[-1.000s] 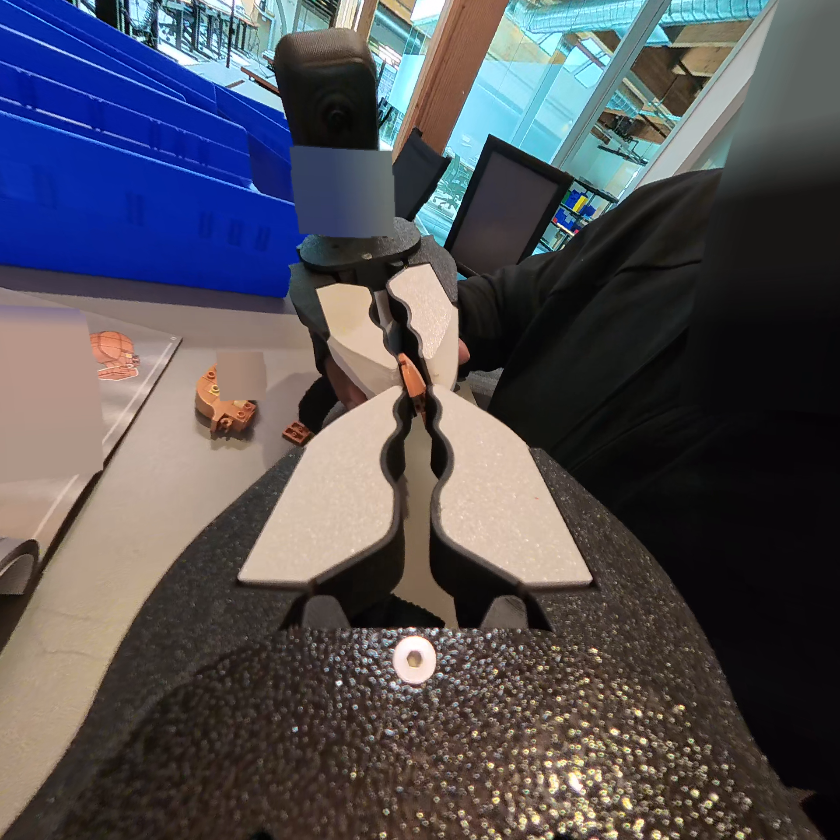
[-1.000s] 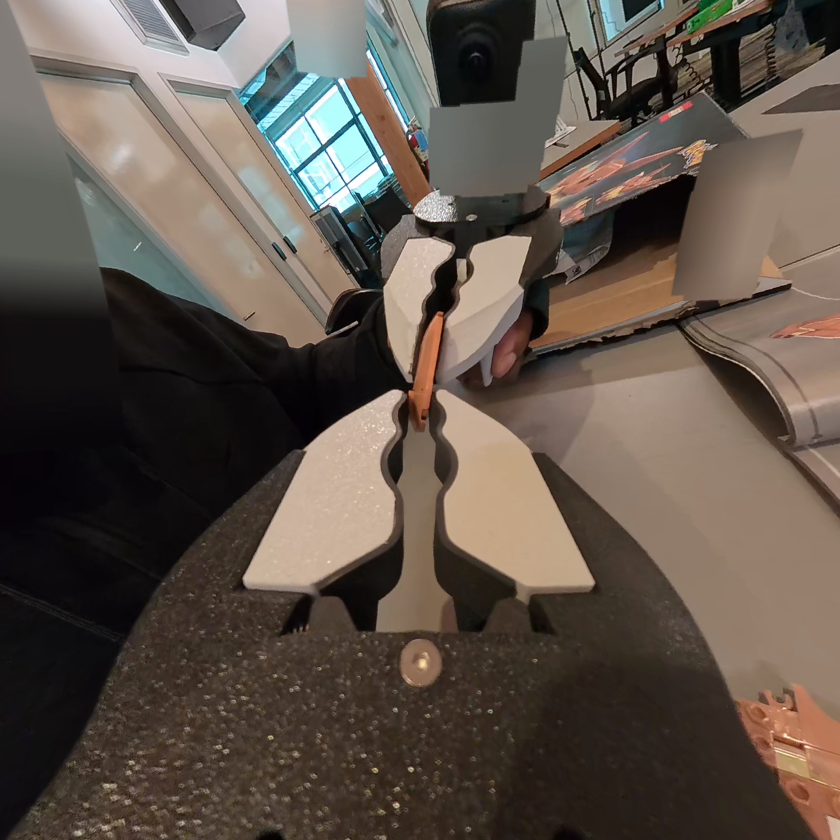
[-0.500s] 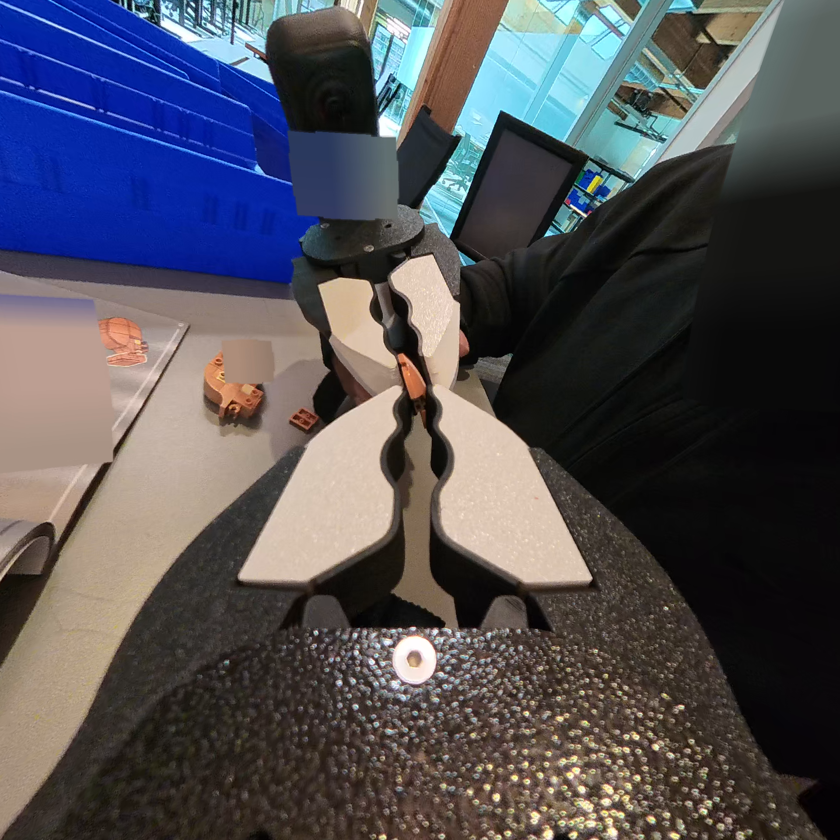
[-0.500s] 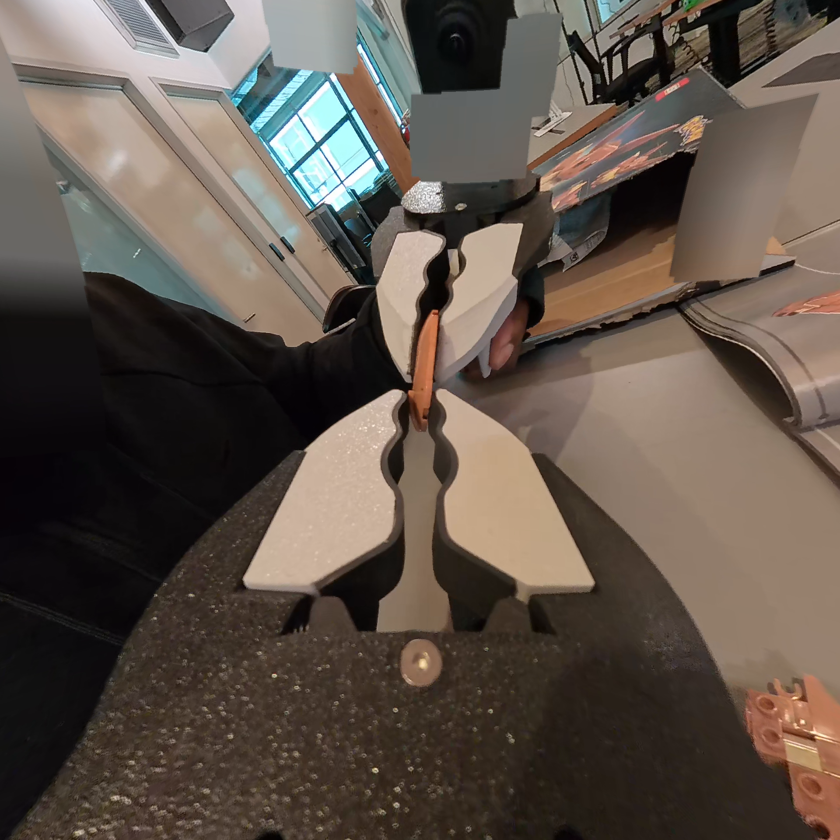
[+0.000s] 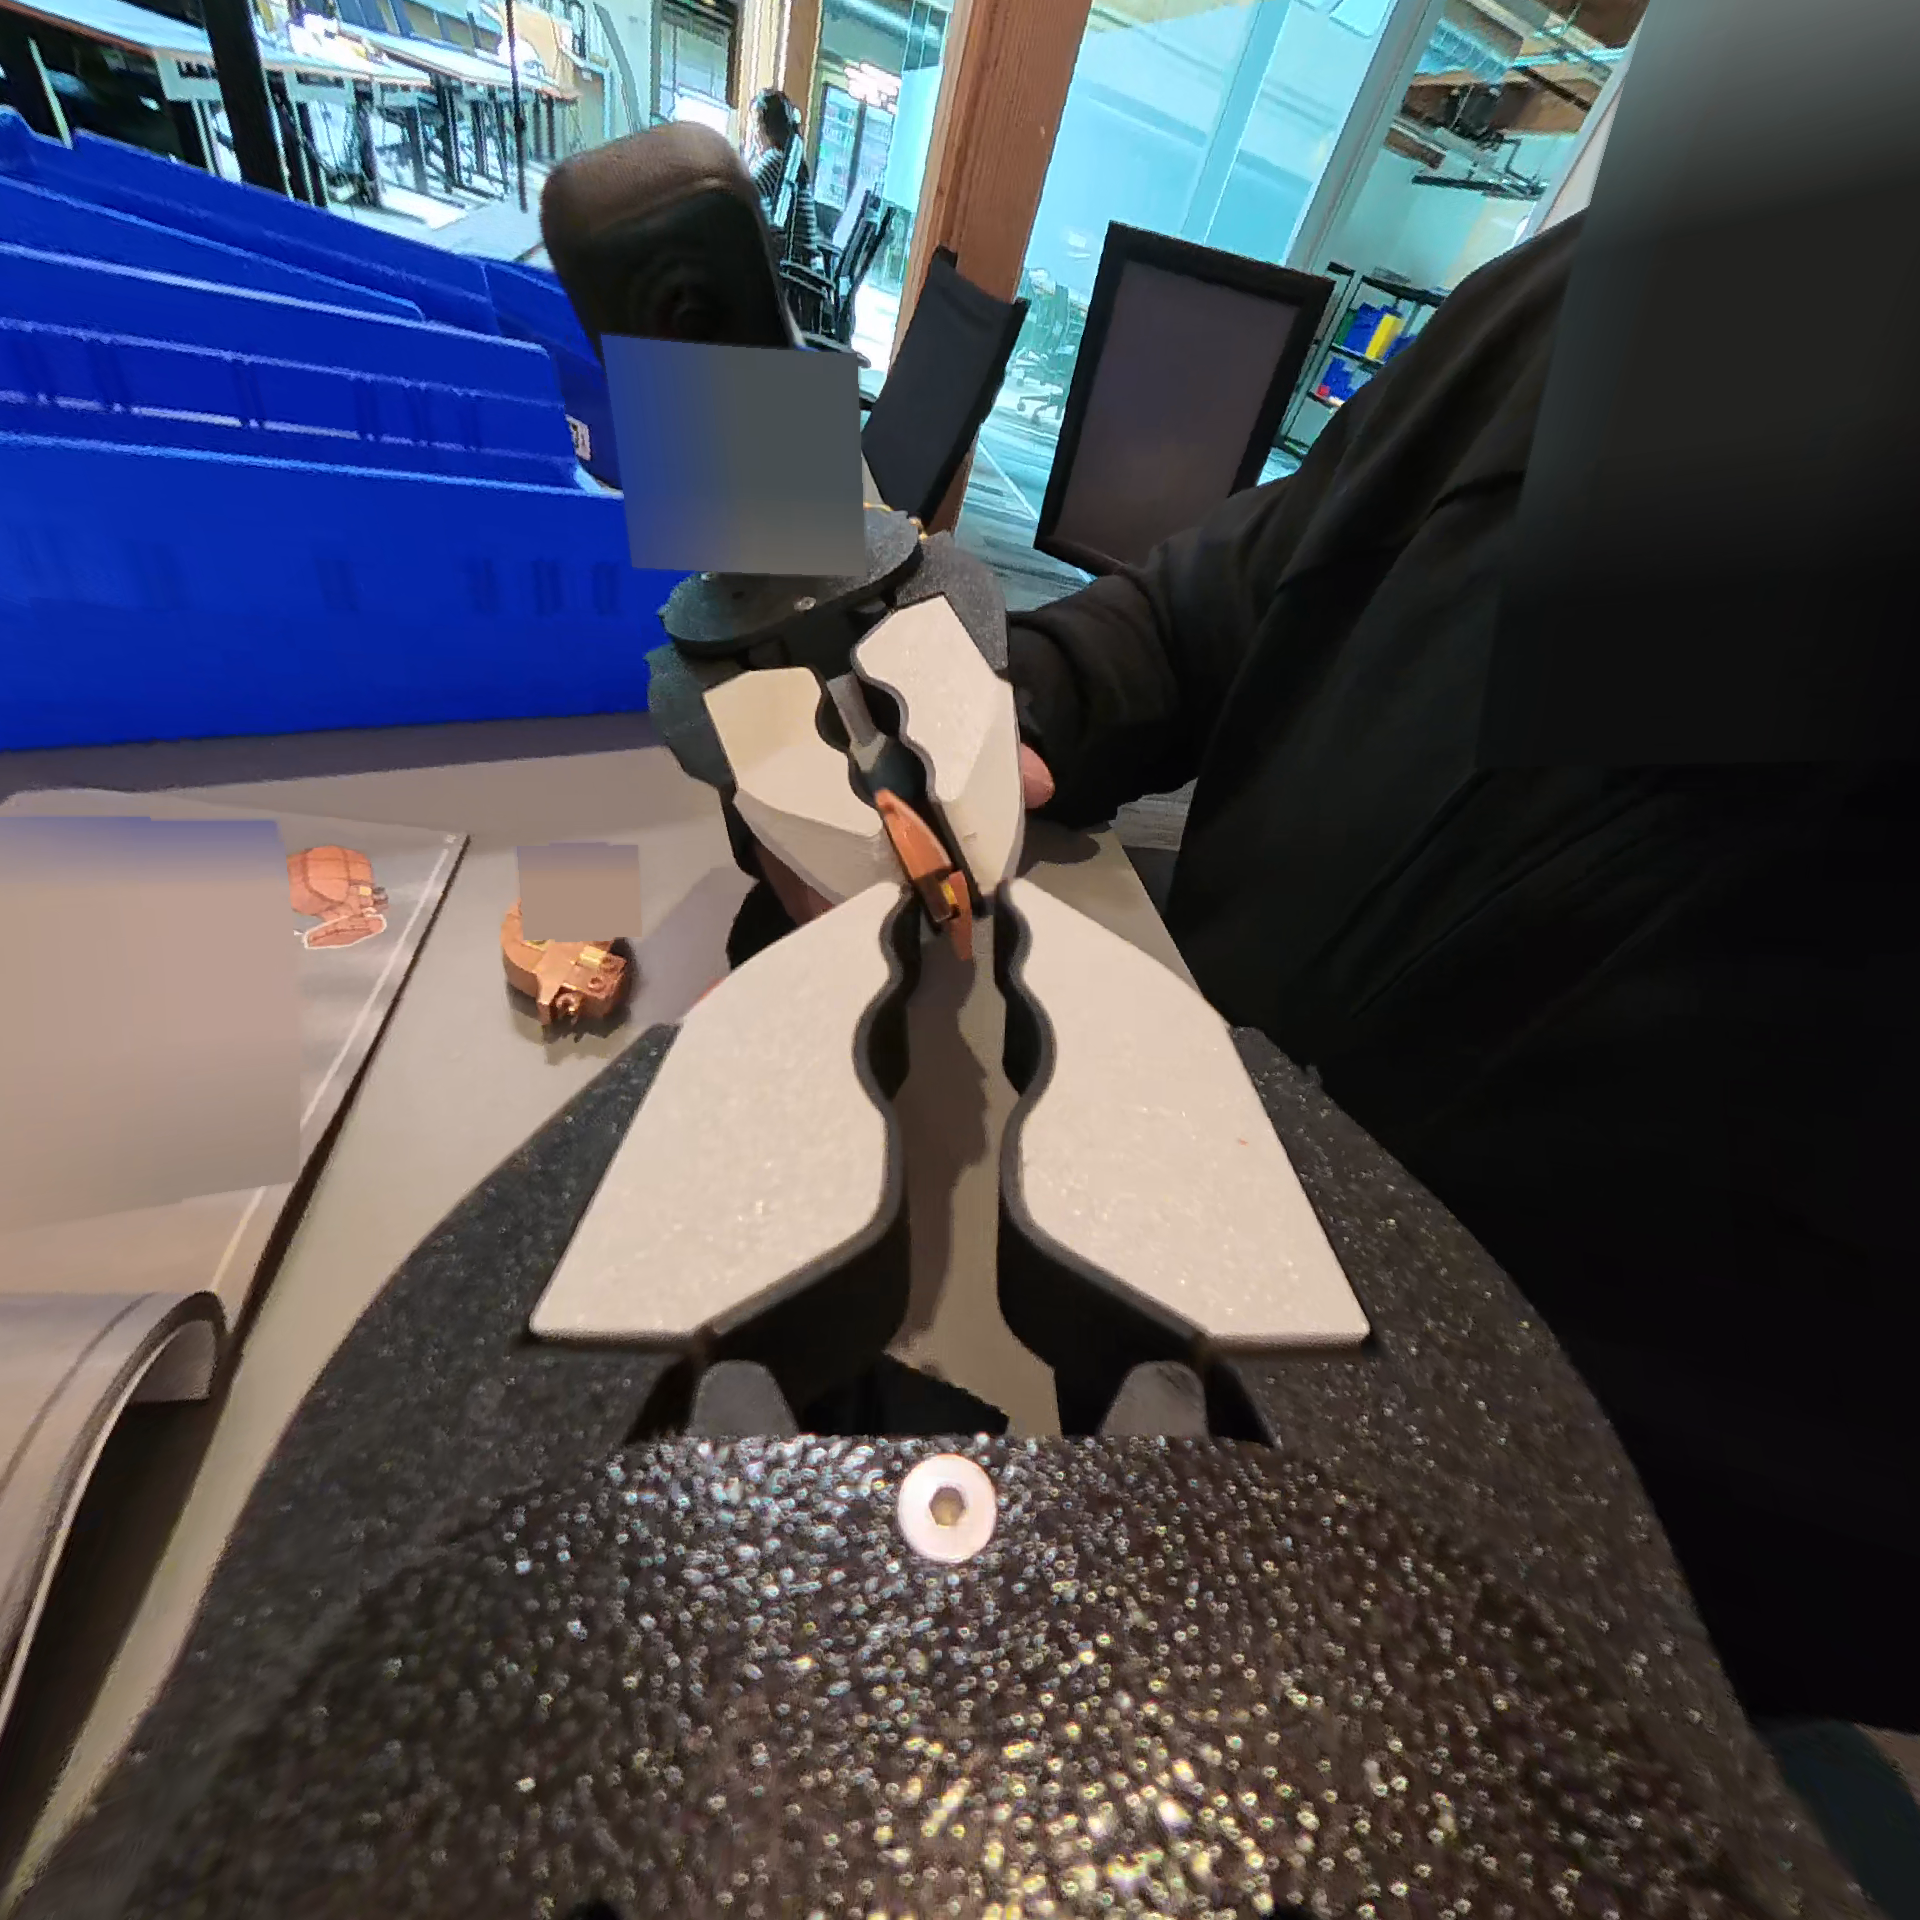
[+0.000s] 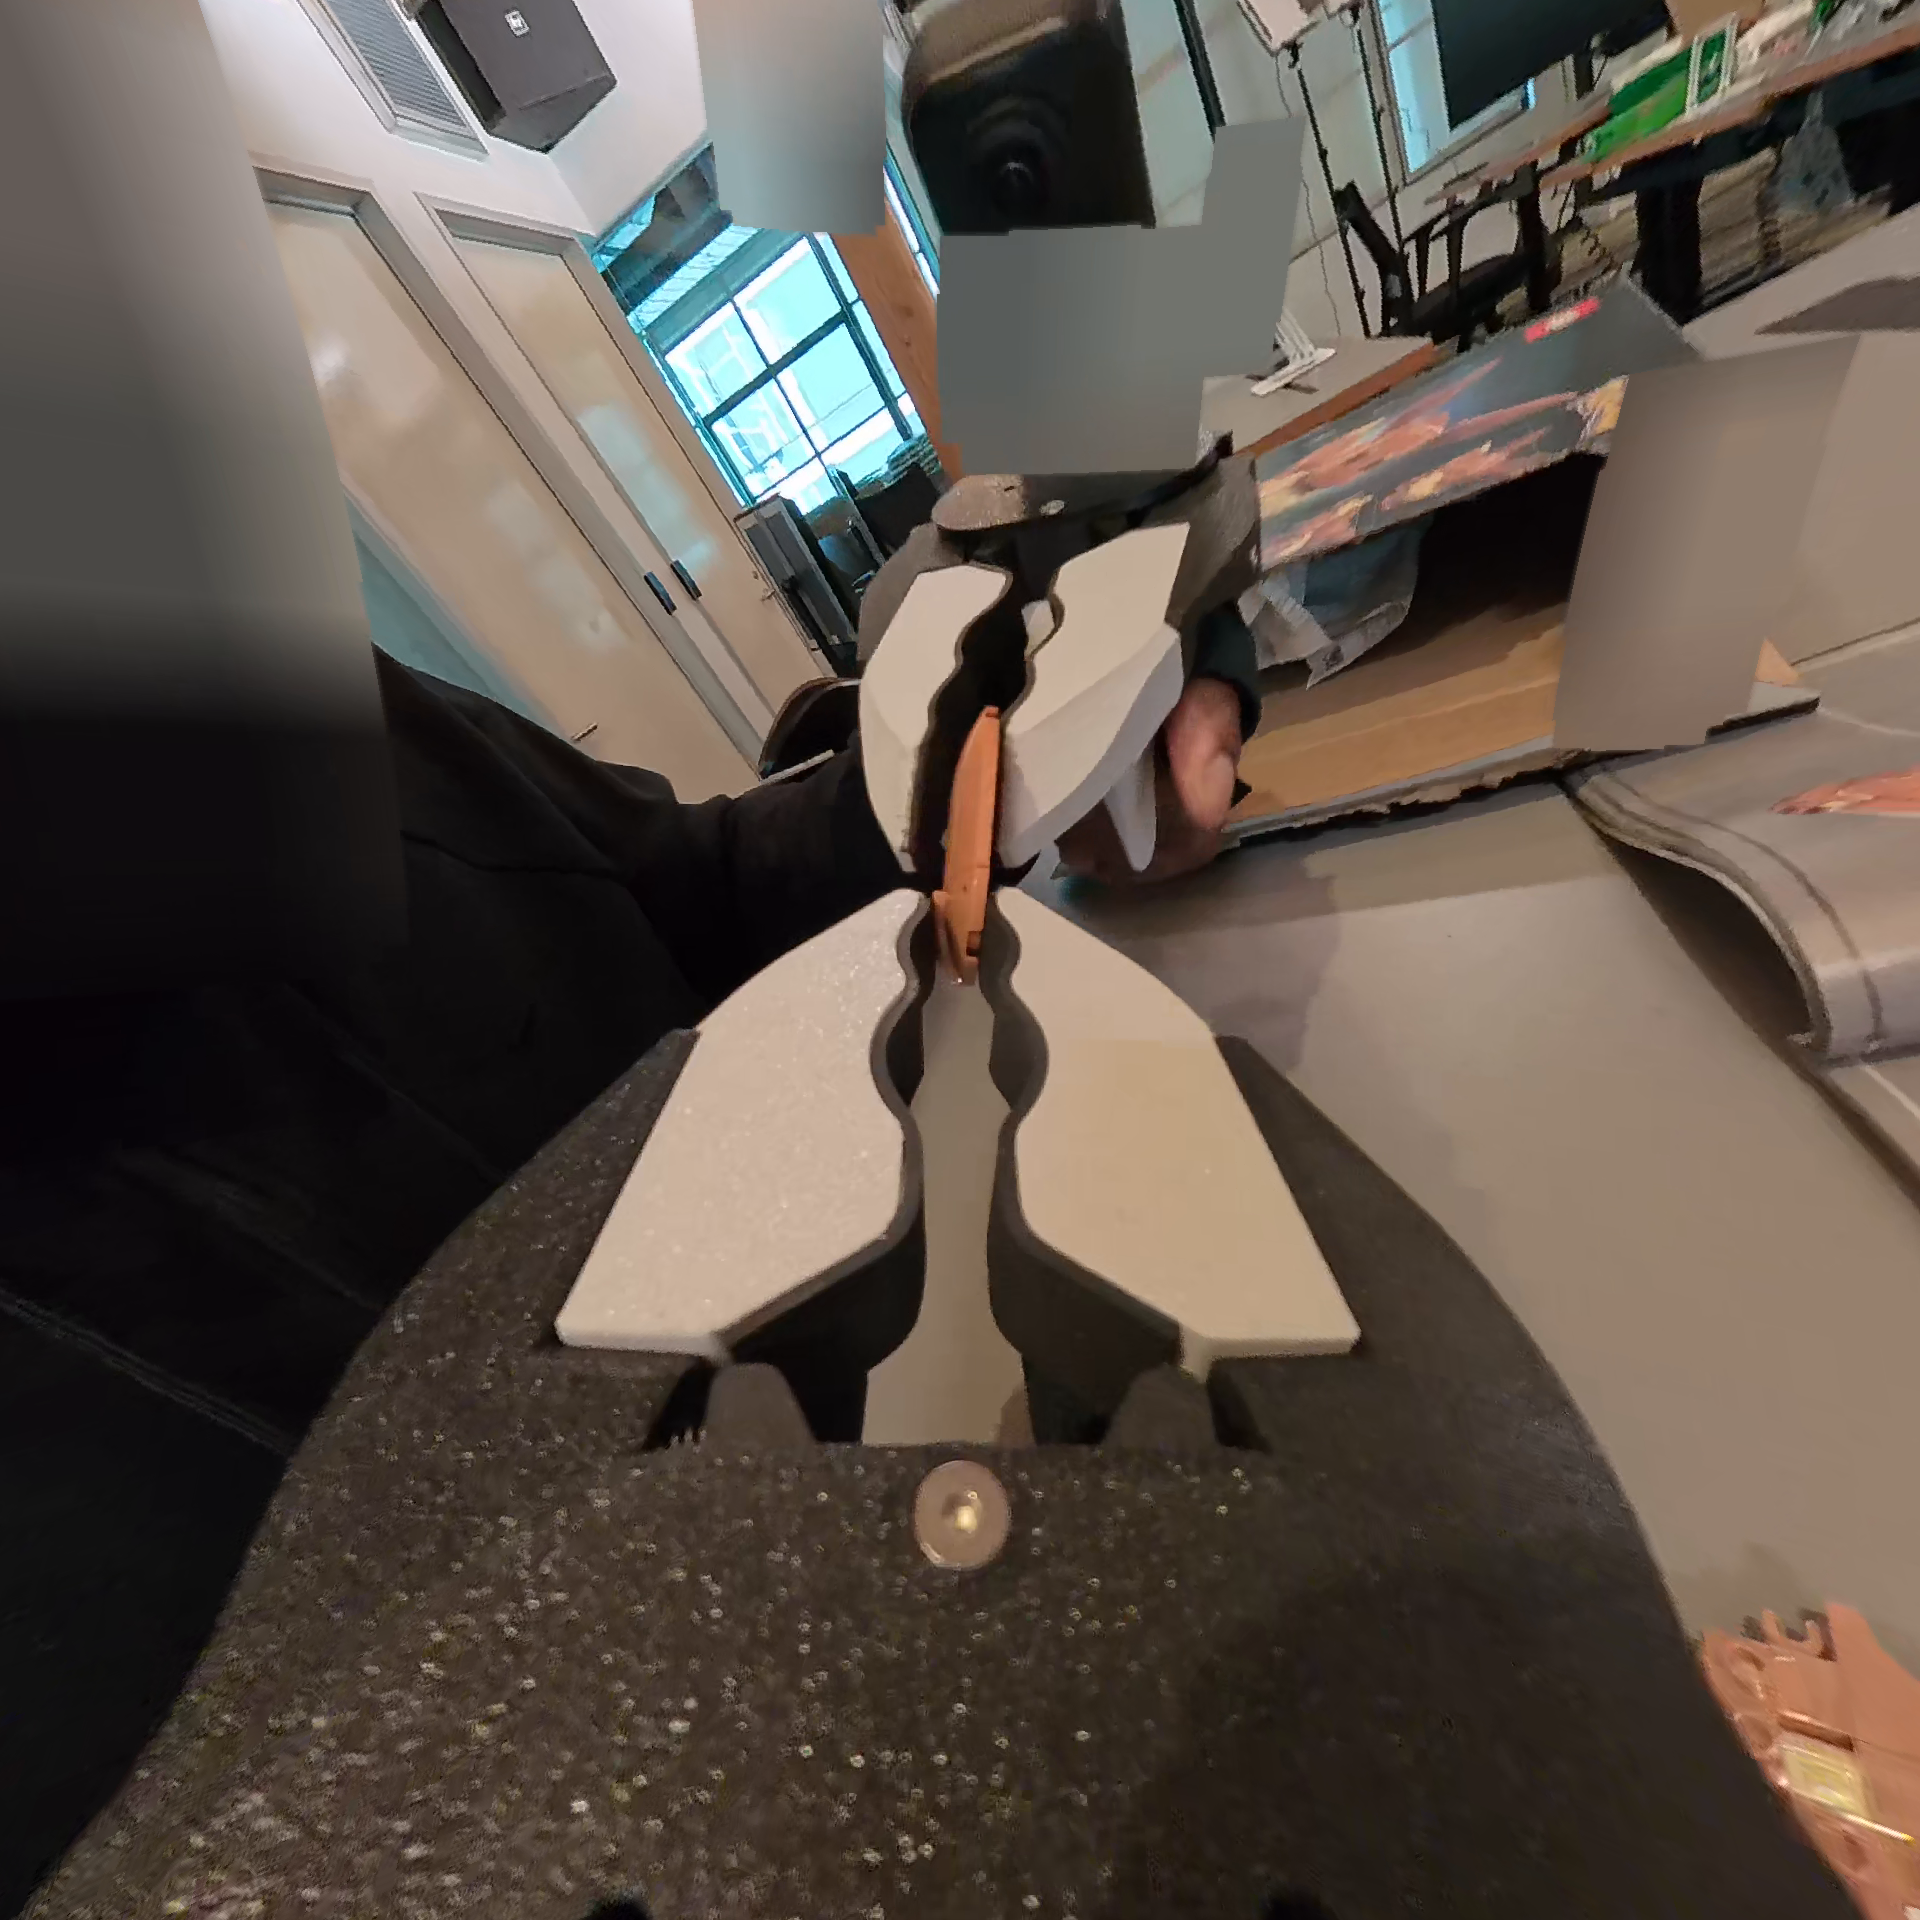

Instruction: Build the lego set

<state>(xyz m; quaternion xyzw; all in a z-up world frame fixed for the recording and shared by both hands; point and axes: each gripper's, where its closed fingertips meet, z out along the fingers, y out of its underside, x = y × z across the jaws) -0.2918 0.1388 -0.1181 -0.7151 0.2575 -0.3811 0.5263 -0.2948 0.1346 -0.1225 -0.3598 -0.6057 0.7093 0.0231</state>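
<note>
Holding one thin orange piece point(image 6: 966, 831) tip to tip above the table point(image 6: 1403, 1039), we clench both the left gripper point(image 5: 951, 920) and the right gripper point(image 6: 961, 925) on it, probably to press its parts together

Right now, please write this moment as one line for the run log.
stage: mid-air joining | left gripper: shut on orange lego piece | right gripper: shut on same piece | table: partial lego assembly, booklet

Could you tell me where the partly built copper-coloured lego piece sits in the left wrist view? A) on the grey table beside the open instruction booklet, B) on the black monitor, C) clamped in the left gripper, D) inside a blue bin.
A: the partly built piece rests on the grey table, right of the instruction booklet.
</note>
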